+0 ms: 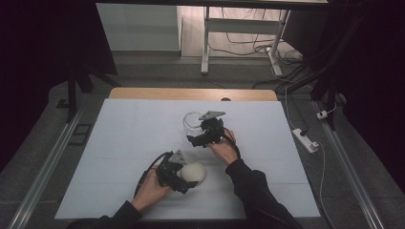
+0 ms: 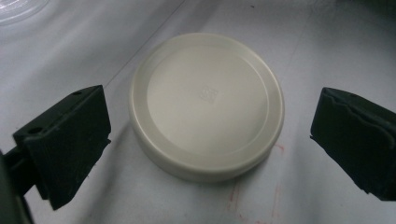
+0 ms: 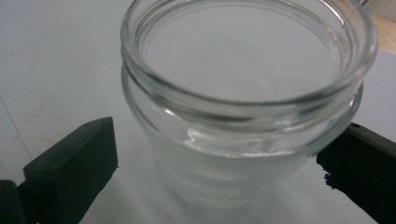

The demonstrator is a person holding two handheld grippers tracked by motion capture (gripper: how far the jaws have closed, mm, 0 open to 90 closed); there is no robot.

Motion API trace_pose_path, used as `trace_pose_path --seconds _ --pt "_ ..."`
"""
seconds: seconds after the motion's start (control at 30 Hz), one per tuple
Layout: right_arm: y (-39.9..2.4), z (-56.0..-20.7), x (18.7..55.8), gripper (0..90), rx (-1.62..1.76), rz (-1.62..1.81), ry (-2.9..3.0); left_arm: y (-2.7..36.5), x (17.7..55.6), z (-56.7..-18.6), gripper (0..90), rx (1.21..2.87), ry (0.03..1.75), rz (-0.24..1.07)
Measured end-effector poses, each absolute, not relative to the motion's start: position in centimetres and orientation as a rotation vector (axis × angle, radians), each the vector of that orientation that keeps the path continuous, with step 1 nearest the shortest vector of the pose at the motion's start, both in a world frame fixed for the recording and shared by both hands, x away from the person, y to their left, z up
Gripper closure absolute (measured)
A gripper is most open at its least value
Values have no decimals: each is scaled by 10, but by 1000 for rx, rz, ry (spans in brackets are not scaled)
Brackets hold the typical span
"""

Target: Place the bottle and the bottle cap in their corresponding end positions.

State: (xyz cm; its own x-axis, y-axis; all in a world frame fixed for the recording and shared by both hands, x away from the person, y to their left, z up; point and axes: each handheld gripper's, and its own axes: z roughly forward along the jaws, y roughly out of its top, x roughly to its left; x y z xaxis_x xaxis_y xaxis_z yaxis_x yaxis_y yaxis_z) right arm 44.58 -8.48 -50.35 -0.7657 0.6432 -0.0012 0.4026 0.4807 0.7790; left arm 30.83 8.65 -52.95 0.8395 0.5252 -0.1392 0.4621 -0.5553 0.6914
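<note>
A cream round lid (image 2: 205,102) lies flat on the white table sheet, near the front in the high view (image 1: 196,172). My left gripper (image 2: 212,121) is open and straddles the lid, with a gap on each side; the high view has it (image 1: 186,176) just left of the lid. An empty clear glass jar (image 3: 243,93) stands upright with its mouth open, mid-table in the high view (image 1: 192,123). My right gripper (image 3: 219,149) is open around the jar's body. Its left jaw is clear of the glass and its right jaw sits close against it. In the high view the right gripper (image 1: 196,132) is beside the jar.
The white sheet (image 1: 124,143) covers the table, with bare room to the left and right of both hands. A wooden table edge (image 1: 191,93) runs along the back. A power strip (image 1: 305,139) and cables lie on the floor to the right.
</note>
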Motion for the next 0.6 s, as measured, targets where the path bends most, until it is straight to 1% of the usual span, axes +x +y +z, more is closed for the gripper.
trace_pose_path --seconds 0.43,0.6 --pt "-92 -502 429 0 898 1208 2415 107 302 -520 0 2187 710 26" --pt "-95 -501 422 0 912 1223 2424 114 298 -518 0 2183 714 28"
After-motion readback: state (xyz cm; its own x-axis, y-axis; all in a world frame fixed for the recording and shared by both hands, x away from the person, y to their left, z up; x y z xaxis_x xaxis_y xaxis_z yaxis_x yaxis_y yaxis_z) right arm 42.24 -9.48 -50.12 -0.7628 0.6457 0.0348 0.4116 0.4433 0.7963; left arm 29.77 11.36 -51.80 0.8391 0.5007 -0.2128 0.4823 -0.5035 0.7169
